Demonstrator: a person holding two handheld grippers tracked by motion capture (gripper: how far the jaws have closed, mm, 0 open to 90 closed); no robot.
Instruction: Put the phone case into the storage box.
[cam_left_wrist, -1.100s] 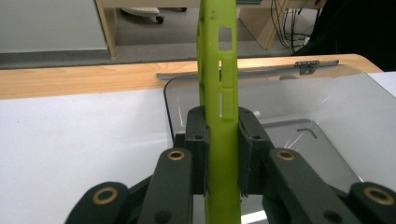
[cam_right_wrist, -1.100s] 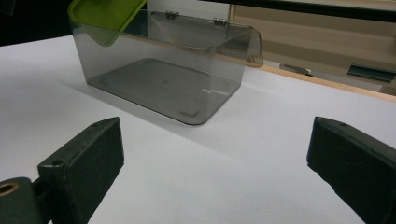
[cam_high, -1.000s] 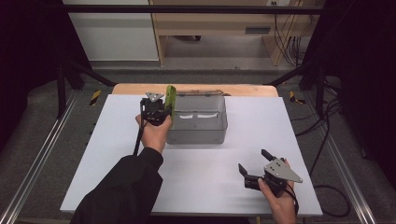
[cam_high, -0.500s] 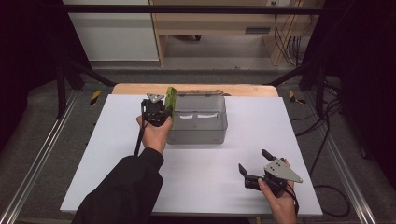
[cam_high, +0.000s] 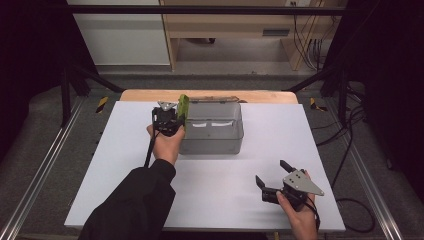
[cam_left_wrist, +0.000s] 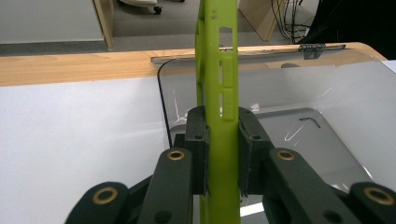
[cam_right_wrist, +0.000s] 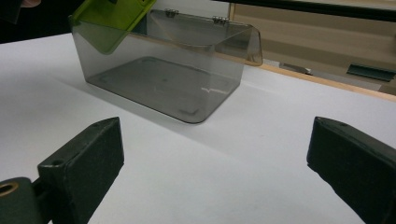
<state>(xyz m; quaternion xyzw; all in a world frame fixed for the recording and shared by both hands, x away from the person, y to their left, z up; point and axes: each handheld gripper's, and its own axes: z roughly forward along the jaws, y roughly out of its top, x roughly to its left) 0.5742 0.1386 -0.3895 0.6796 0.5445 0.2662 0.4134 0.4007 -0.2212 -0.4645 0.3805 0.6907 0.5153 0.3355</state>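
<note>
1. Nearest, at the near right of the white bench (cam_high: 220, 200), a hand holds the right claw (cam_high: 272, 175). Its two black jaws stand wide apart with nothing between them. It sits low over the bench top, well apart from the box.

2. At the near left, a forearm in a black sleeve (cam_high: 132, 205) reaches away across the bench toward the far middle.

3. At the end of that arm, the left claw (cam_high: 172, 120) is clamped on a flat lime-green plastic piece (cam_left_wrist: 219, 93). In the left gripper view the piece stands upright, edge-on, and both pads (cam_left_wrist: 197, 140) press against its two faces.

4. The green piece is held up at the left end of a smoky clear plastic box (cam_high: 212, 130), at its rim. In the right gripper view the piece's lower edge (cam_right_wrist: 109, 23) overlaps the box's near left top corner; whether it touches the wall I cannot tell.

5. The box stands upright on the bench, in the far middle, open at the top. Its clear lid (cam_right_wrist: 219, 32) is folded back on hinges along the far side.

6. Beyond the white surface, a strip of pale wood (cam_high: 150, 95) runs along the far edge of the bench.
</note>
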